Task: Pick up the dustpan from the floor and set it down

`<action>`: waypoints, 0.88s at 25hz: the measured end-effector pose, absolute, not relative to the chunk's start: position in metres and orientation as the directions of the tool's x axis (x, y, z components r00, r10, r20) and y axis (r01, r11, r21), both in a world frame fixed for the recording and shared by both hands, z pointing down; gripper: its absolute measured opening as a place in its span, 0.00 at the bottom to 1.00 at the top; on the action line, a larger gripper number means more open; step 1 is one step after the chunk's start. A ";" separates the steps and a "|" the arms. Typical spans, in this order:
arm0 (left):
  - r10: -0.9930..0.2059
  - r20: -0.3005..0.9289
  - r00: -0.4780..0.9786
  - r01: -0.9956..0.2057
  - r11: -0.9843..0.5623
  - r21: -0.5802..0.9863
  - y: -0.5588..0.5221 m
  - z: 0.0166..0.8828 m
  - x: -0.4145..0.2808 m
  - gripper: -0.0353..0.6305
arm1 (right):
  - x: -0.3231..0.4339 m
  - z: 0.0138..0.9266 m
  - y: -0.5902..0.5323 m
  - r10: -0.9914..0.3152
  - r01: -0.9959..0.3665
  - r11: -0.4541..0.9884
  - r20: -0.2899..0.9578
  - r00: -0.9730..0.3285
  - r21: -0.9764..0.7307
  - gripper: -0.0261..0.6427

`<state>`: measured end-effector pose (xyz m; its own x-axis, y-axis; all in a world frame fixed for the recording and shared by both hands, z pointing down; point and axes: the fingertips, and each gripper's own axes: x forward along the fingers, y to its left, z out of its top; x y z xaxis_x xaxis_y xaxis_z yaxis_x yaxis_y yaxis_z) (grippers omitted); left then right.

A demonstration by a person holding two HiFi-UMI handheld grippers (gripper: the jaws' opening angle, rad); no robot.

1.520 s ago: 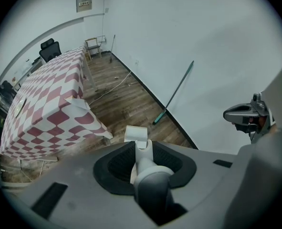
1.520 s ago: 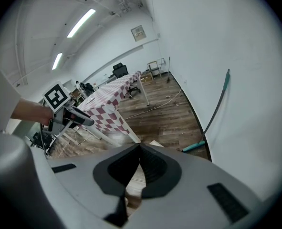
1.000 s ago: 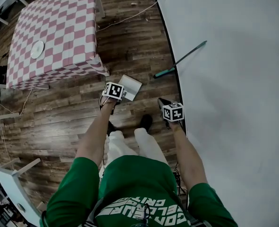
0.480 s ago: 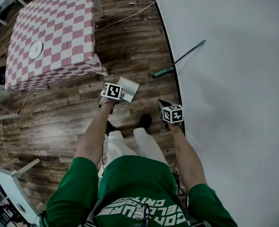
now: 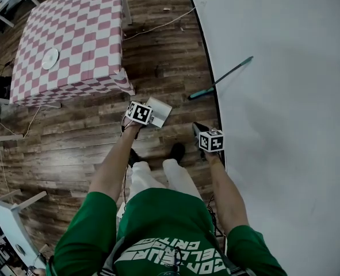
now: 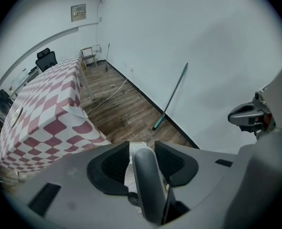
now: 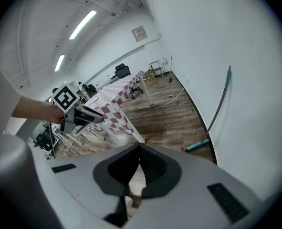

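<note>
The dustpan (image 5: 159, 110), white with a grey handle (image 6: 147, 180), sits low over the wood floor ahead of the person's feet. My left gripper (image 5: 140, 114) is over its handle. In the left gripper view the handle runs between the jaws of that gripper (image 6: 141, 147). The jaws have just been opening, and a thin gap shows beside the handle, so the pads do not press on it. My right gripper (image 5: 199, 130) hangs to the right near the wall. Its jaws meet at the tips with nothing in them (image 7: 139, 147).
A broom (image 5: 218, 79) leans against the white wall on the right, its head on the floor. A table with a red-and-white checked cloth (image 5: 72, 39) stands at far left with a small plate (image 5: 50, 58) on it. A cable (image 5: 158, 22) crosses the floor beyond.
The left gripper has lifted and tilted slightly over the dustpan, which stays where it was. The right gripper has kept still.
</note>
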<state>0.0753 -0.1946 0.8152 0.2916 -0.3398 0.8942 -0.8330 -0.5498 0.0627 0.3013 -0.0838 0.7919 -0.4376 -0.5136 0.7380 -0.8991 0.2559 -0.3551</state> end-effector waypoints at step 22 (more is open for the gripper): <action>-0.610 0.605 0.511 -0.843 -0.494 0.213 -0.211 0.634 0.059 0.27 | 0.278 0.635 -0.153 -0.717 -0.883 0.337 0.518 -0.465 -0.327 0.05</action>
